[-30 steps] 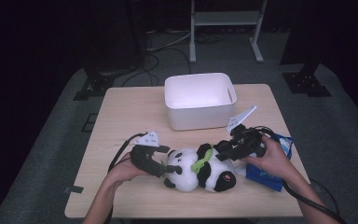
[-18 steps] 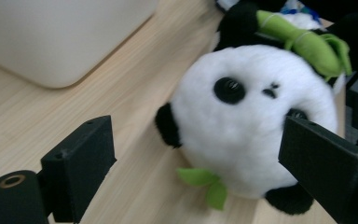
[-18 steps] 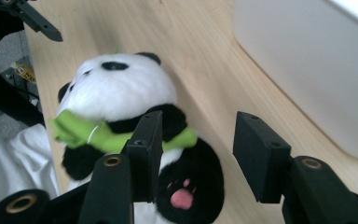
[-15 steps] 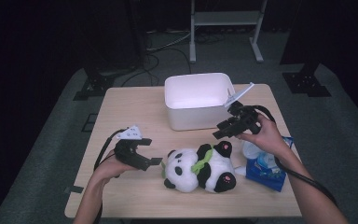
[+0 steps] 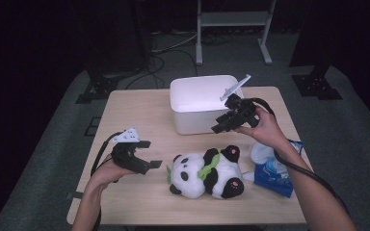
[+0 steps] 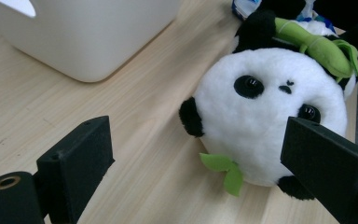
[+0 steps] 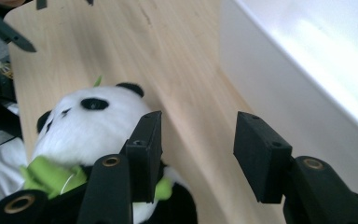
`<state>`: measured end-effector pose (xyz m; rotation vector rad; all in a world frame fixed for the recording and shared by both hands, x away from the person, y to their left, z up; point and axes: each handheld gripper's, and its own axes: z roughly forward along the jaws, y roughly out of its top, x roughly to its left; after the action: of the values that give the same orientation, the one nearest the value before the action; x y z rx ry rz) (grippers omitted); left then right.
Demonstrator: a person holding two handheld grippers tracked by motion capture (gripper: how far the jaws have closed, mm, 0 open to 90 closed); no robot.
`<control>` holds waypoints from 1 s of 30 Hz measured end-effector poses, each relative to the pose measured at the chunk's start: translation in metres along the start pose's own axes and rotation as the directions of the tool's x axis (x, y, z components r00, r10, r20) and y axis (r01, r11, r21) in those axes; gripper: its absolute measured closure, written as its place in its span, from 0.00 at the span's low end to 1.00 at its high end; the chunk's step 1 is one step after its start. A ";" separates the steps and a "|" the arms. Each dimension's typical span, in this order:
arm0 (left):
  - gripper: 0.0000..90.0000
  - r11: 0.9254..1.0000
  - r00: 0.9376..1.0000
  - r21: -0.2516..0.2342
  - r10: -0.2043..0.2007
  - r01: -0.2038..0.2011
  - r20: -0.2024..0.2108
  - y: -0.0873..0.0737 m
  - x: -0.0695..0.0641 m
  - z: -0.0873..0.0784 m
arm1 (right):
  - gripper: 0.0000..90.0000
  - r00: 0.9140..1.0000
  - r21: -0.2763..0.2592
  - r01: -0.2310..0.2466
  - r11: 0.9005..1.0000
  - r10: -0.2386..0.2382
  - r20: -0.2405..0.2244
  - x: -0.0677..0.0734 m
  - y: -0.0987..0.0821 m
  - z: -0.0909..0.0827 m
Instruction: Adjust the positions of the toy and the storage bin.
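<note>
On the pale wooden table (image 5: 139,120) I count one black-and-white plush panda with a green leaf collar (image 5: 207,171), one white rectangular plastic bin (image 5: 200,103), one blue packet of tissues (image 5: 275,168) and two black two-jaw grippers, one in each of the person's hands. The plush panda lies on its side in the near middle of the table, in front of the bin and just left of the tissue packet.

The left gripper (image 5: 149,164) hovers just left of the panda's head, its jaws spread and having just been opening, with nothing pinched between them. The right gripper (image 5: 220,126) hangs above the gap between panda and bin, at the bin's near right corner; its jaws stand apart with nothing between them.

The left gripper view brings the panda's face (image 6: 270,116) up close, with both eyes, the small nose and a green leaf at its chin, which the high view is too small to show. The right gripper view looks down the bin's smooth white wall (image 7: 307,107) and the strip of bare wood beside it. The high view alone gives the whole tabletop with its edges.

The left half of the table lies open. The panda rests close to the near edge, and the tissue packet sits at the right edge.
</note>
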<state>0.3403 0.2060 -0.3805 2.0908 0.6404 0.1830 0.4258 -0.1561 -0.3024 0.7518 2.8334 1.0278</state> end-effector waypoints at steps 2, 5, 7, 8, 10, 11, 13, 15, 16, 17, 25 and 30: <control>0.09 1.000 1.000 0.000 0.000 0.000 0.000 0.000 0.001 -0.001 | 0.56 1.000 0.002 -0.006 1.000 0.006 0.006 -0.003 0.008 0.001; 0.09 1.000 1.000 0.002 -0.004 0.004 -0.005 -0.001 0.002 -0.002 | 0.56 1.000 0.004 0.006 1.000 -0.006 0.013 -0.007 0.017 0.003; 0.09 1.000 1.000 0.000 -0.009 0.009 -0.007 -0.002 0.003 -0.003 | 0.56 1.000 0.012 0.004 1.000 -0.004 0.021 -0.010 0.023 0.005; 0.09 1.000 1.000 0.003 -0.012 0.012 -0.006 -0.003 0.003 -0.004 | 0.56 1.000 0.012 0.011 1.000 -0.011 0.025 -0.012 0.026 0.006; 0.09 1.000 1.000 0.000 -0.013 0.013 -0.007 -0.004 0.004 -0.006 | 0.56 1.000 0.014 0.010 1.000 -0.010 0.029 -0.016 0.031 0.008; 0.09 1.000 1.000 -0.003 -0.018 0.018 -0.012 -0.004 0.005 -0.007 | 0.56 0.999 0.018 0.008 1.000 -0.008 0.032 -0.018 0.033 0.008; 0.09 1.000 1.000 -0.005 -0.024 0.024 -0.020 -0.005 0.006 -0.010 | 0.56 0.999 0.025 0.002 1.000 -0.003 0.035 -0.022 0.038 0.011; 0.09 1.000 0.999 -0.010 -0.026 0.026 -0.020 -0.005 0.007 -0.011 | 0.56 0.999 0.034 0.004 0.999 -0.006 0.042 -0.025 0.042 0.013; 0.09 1.000 0.999 -0.013 -0.027 0.027 -0.020 -0.004 0.006 -0.011 | 0.56 0.999 0.039 0.005 0.999 -0.006 0.046 -0.028 0.044 0.015; 0.09 1.000 0.999 -0.015 -0.028 0.027 -0.021 -0.004 0.006 -0.011 | 0.56 0.999 0.047 0.006 0.999 -0.009 0.051 -0.030 0.046 0.018; 0.08 0.999 0.999 -0.027 -0.026 0.026 -0.018 -0.004 0.007 -0.014 | 0.60 0.998 0.090 -0.016 0.996 0.011 0.060 -0.045 0.054 0.037; 0.08 0.999 0.999 -0.019 -0.030 0.030 -0.014 -0.006 0.008 -0.013 | 0.64 0.997 0.122 -0.026 0.992 0.017 0.075 -0.050 0.051 0.048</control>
<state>0.3401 0.2219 -0.3785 2.0625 0.6758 0.1866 0.5016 -0.1162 -0.3149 0.8144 2.8520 0.8162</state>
